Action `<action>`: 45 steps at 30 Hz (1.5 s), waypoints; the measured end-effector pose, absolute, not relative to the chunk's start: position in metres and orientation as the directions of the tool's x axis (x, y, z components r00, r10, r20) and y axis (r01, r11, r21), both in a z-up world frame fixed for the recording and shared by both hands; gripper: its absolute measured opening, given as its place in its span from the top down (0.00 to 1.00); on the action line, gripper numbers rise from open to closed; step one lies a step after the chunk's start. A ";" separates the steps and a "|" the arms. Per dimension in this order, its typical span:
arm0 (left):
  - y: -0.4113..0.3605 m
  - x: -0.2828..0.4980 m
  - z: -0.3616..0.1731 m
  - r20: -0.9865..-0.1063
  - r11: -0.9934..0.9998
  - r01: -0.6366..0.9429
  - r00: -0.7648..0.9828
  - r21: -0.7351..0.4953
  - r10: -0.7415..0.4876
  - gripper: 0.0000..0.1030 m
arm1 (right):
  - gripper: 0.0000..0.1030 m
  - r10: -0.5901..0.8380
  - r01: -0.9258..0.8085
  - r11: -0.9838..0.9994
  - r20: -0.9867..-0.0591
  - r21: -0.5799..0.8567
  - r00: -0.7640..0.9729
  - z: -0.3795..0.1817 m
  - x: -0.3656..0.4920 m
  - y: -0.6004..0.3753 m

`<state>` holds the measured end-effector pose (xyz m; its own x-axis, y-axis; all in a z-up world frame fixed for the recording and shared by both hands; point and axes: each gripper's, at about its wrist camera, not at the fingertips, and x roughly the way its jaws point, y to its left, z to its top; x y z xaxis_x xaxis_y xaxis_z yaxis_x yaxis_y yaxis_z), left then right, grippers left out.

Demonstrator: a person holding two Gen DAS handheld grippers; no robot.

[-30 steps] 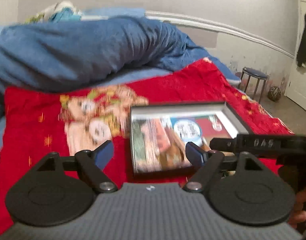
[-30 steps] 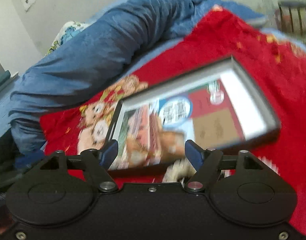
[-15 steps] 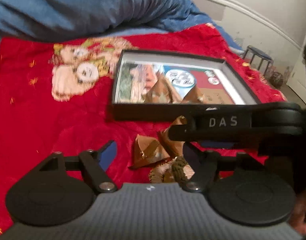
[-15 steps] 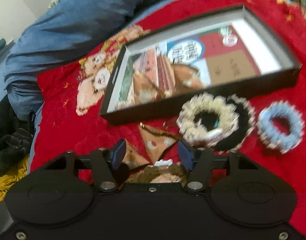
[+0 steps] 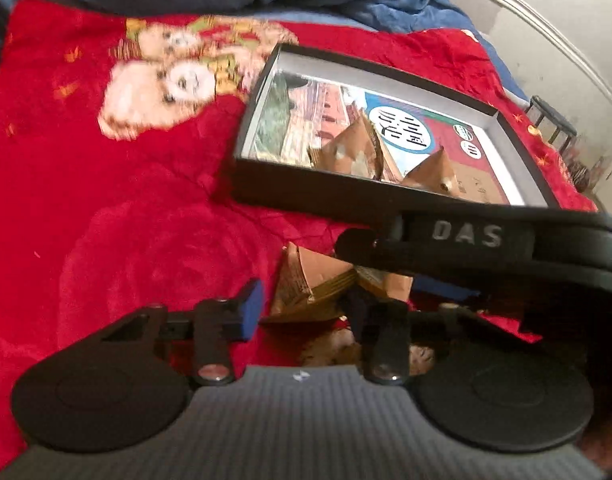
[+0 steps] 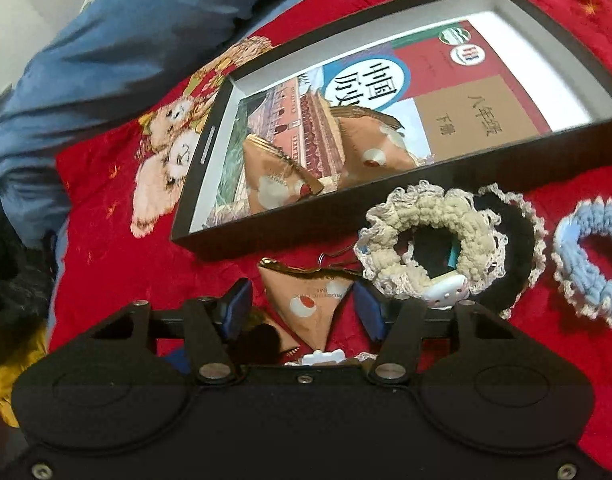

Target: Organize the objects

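In the left wrist view, the left gripper [image 5: 303, 306] hangs low over the red blanket [image 5: 105, 216], its jaws spread wide and holding nothing, with brown triangular packets [image 5: 306, 280] lying between and just ahead of them. The right gripper's body [image 5: 486, 248] crosses in front of the black tray [image 5: 306, 192], which holds a book and two more packets. In the right wrist view, the right gripper [image 6: 301, 312] is open too, its fingers either side of a triangular packet [image 6: 310, 308] but apart from it. Just beside lie a cream scrunchie [image 6: 426, 236], a black scrunchie [image 6: 514, 248] and a blue scrunchie [image 6: 590, 260], all near the tray's front wall [image 6: 386, 212].
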<state>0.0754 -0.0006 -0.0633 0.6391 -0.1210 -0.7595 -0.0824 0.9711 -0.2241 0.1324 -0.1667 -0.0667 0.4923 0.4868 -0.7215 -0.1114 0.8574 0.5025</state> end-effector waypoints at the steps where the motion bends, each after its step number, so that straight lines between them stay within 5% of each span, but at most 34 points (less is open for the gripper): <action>1: 0.001 0.077 -0.064 -0.761 0.966 -0.093 0.636 -0.240 -0.128 0.60 | 0.46 0.489 -0.106 0.854 -0.718 0.509 0.494 -0.068 0.132 -0.168; 25: -0.012 0.070 -0.062 -0.762 0.984 -0.073 0.643 -0.163 -0.078 0.64 | 0.66 0.415 -0.049 0.886 -0.742 0.461 0.526 -0.064 0.119 -0.162; 45: -0.013 0.062 -0.056 -0.753 0.981 -0.108 0.656 -0.162 -0.052 0.65 | 0.69 0.463 -0.008 0.846 -0.726 0.534 0.508 -0.063 0.117 -0.170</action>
